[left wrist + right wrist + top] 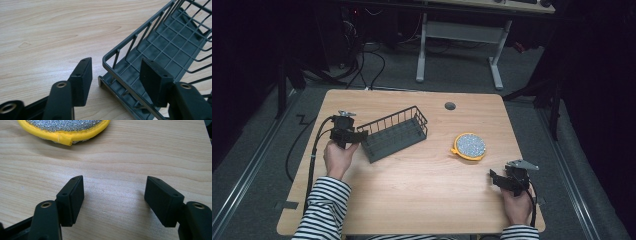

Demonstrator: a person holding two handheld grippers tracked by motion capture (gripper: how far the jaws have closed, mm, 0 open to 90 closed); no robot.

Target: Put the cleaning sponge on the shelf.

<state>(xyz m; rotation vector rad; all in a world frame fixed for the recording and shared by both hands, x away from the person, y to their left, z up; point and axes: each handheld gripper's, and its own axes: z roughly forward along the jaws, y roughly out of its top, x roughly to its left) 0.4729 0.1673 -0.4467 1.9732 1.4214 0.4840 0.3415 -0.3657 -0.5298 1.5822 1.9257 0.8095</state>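
The counter (412, 185) was a light wood-grain surface with rounded corners. Near its front right corner, the right tongs (498, 181) rested in the person's right hand (517, 206), jaws spread wide with only bare wood between them. Beyond them, toward the right edge, lay a round scouring pad (469, 146) with a yellow rim and a glittering silver face. At the left edge, the left tongs (357, 136) were held by the left hand (339, 159), jaws open and straddling the corner rim of a dark grey wire basket (394, 132), one jaw outside and one inside, not closed on it. The basket sat diagonally left of centre. A grey grommet (450, 106) was set near the far edge. Past the counter, dark carpet, cables and a white-legged desk (459, 45) occupied the dim room.
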